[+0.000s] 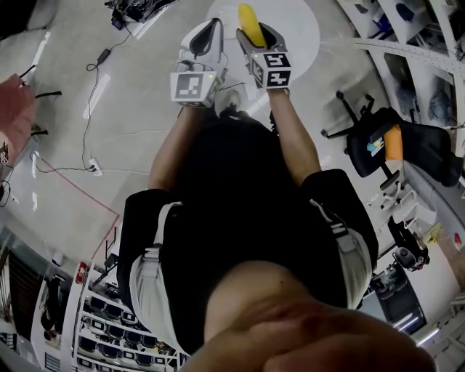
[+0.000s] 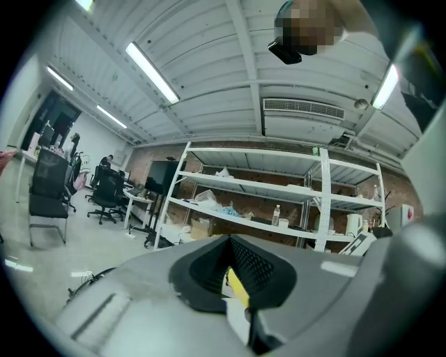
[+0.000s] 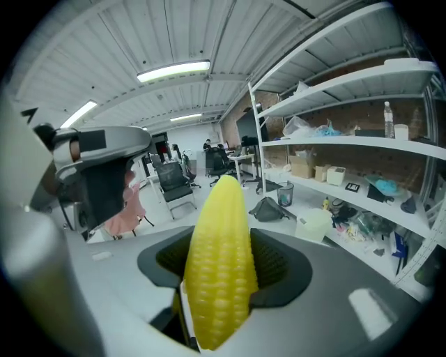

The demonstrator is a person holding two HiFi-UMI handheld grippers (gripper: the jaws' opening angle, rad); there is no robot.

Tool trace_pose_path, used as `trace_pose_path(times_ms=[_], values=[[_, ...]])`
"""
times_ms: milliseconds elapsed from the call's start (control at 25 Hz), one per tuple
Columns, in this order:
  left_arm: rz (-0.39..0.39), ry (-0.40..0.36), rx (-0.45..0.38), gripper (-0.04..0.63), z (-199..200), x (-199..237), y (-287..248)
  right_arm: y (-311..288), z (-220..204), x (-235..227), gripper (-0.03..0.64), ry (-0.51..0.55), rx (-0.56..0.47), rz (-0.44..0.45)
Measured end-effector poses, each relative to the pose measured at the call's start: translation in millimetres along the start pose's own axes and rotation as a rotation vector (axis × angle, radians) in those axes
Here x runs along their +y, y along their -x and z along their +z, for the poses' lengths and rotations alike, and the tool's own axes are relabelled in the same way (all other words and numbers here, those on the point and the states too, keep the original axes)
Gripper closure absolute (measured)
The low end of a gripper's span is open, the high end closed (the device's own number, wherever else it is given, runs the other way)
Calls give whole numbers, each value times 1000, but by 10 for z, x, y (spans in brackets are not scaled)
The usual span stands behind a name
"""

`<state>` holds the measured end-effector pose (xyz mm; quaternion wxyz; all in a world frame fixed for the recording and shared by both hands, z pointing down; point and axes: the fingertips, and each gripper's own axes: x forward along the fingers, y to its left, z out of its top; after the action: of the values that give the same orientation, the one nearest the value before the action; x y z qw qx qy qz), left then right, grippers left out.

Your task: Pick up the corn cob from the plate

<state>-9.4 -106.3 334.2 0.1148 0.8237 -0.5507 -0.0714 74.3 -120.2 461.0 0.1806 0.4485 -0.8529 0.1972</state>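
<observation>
The yellow corn cob [image 1: 249, 22] stands upright between the jaws of my right gripper [image 1: 255, 35], which is shut on it. In the right gripper view the corn cob [image 3: 221, 265] fills the middle, with the dark pads [image 3: 279, 268] pressed against its sides and its tip pointing up past them. My left gripper [image 1: 206, 35] is held just left of the right one, its jaws together with nothing in them. The left gripper view shows its dark pads [image 2: 254, 268] closed, with only a yellow strip between. No plate is in view.
Both grippers are raised in front of the person's chest, over a pale round surface [image 1: 305, 29]. A black office chair [image 1: 378, 145] stands at the right, and cables [image 1: 94, 69] lie on the floor at the left. White shelving [image 3: 348, 146] and more shelving [image 2: 279, 209] lie ahead.
</observation>
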Motion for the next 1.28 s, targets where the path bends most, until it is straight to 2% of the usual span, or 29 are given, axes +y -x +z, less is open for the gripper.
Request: trace_pose_path(times_ms=[200,400,800,1280], values=[[-5,-21,-22,594,58,-125,93,217,130,34,370,4,-53,4],[-26,-78,-44,594,88,-229,163,462,307,77,370,3,-116,8],[-37,-87,-66,594,198,-435,340,953,663,180,370,8,-246,12],[-21,-91,-76,594,230,-553,587,1443,792,375,370,13,-335,30]])
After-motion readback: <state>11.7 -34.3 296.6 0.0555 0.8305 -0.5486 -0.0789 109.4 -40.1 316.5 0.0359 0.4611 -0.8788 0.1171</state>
